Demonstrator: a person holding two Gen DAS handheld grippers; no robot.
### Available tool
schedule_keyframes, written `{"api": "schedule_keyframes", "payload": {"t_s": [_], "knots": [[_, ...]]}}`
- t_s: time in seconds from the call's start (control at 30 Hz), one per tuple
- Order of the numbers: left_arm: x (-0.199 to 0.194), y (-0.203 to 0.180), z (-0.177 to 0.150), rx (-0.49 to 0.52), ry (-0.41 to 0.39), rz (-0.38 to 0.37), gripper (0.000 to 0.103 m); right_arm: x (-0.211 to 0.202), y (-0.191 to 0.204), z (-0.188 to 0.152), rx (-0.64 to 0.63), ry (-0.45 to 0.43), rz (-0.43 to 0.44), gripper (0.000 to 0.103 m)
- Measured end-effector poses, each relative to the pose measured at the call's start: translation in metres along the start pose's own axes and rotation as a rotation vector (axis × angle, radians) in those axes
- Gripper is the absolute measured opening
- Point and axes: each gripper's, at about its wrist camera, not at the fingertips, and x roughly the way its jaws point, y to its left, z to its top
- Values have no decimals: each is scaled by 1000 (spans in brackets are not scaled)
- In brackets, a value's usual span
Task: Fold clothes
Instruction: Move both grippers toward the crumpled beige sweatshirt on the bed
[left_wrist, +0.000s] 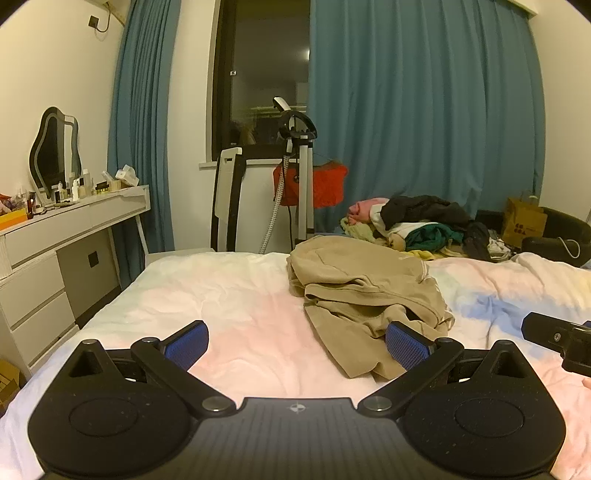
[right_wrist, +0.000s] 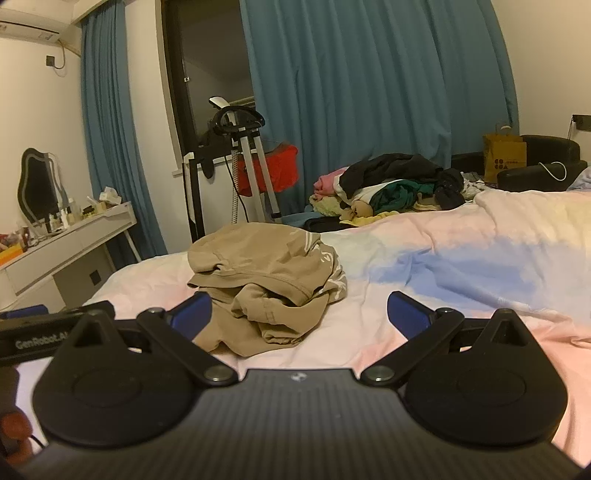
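A wide bed (left_wrist: 229, 295) with a pastel cover carries a crumpled tan garment (left_wrist: 365, 295) near its middle. Behind it lies a pile of clothes (left_wrist: 417, 225). The left gripper (left_wrist: 297, 341) and right gripper (right_wrist: 299, 314) both hang spread wide, holding nothing.

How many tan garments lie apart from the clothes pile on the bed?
1, as far as shows: a crumpled tan garment mid-bed, ahead of both open hand-held grippers. The clothes pile lies behind, at the far edge; its layers may hide others.
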Motion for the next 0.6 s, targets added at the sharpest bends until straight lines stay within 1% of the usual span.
{"api": "schedule_keyframes", "payload": {"t_s": [0.33,0.43,0.6], "knots": [[-12,12,-1,-15,-32,4,103,0,-3,-2,-7,-8,-18,103],[-16,15,-1,-19,-42,6,103,0,3,0,-17,-13,-46,103],[-22,17,-1,-6,-71,29,103,-7,5,4,-18,-38,-60,103]]}}
